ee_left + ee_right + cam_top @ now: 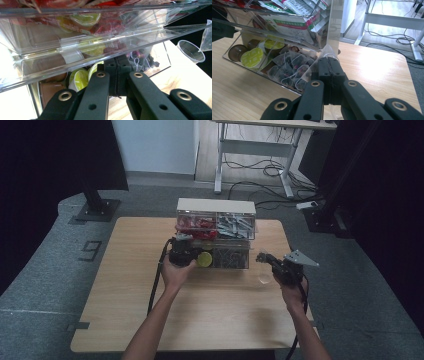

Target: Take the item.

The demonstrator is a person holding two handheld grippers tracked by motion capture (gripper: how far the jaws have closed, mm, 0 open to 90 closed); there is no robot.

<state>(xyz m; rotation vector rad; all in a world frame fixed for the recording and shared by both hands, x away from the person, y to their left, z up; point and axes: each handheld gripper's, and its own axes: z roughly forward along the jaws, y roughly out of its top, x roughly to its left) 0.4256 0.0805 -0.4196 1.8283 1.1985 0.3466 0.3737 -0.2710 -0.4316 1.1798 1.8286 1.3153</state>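
Note:
A clear two-tier organizer (216, 206) stands at the table's far middle. Its lower drawer (234, 61) is tipped open and holds green-lidded capsules (253, 58) and tea bags (289, 67). My left gripper (182, 240) is at the drawer's front left. In the left gripper view it (117, 63) is shut, with its tips at the drawer's clear front edge (75, 63), pinching it as far as I can tell. To the right of the box, my right gripper (262, 257) is shut on a clear sachet (328, 52). The sachet (207, 35) hangs above a clear plastic cup (191, 51).
The upper tier holds red packets (197, 226) and white-green sachets (297, 27). The cup (264, 279) stands on the wooden table (210, 320) near its right edge. Beyond the table are a desk frame (260, 150) with floor cables and a black stand (95, 207).

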